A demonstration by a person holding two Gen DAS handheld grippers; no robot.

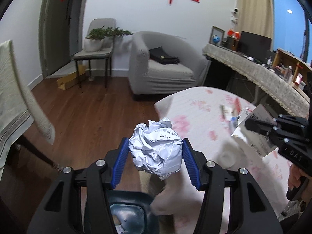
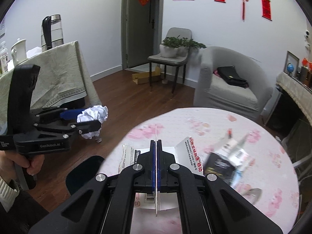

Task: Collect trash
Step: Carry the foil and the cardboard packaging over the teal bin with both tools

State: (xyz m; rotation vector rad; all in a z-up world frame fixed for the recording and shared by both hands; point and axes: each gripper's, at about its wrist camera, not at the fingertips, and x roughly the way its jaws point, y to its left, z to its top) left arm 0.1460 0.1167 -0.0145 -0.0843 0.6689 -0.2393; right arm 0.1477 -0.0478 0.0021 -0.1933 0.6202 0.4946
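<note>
Left wrist view: a crumpled ball of white printed paper (image 1: 157, 148) is seen pinched between the blue ribbed pads of the left hand-held gripper (image 1: 156, 160), carried over the wooden floor above a dark blue plastic bin (image 1: 126, 212) glimpsed at the bottom edge. At far right, the right hand-held gripper (image 1: 248, 125) is seen pressed together on a flat white printed card package (image 1: 255, 115). Two pieces are judged collected but not yet dropped. Right wrist view: the package (image 2: 188, 150) is shown edge-on in the shut jaws above the round desk covered in pink floral cloth (image 2: 204, 124), where a blurred pile of black and white wrappers (image 2: 226, 158) is left to be cleared, detail hidden from the left view.
</note>
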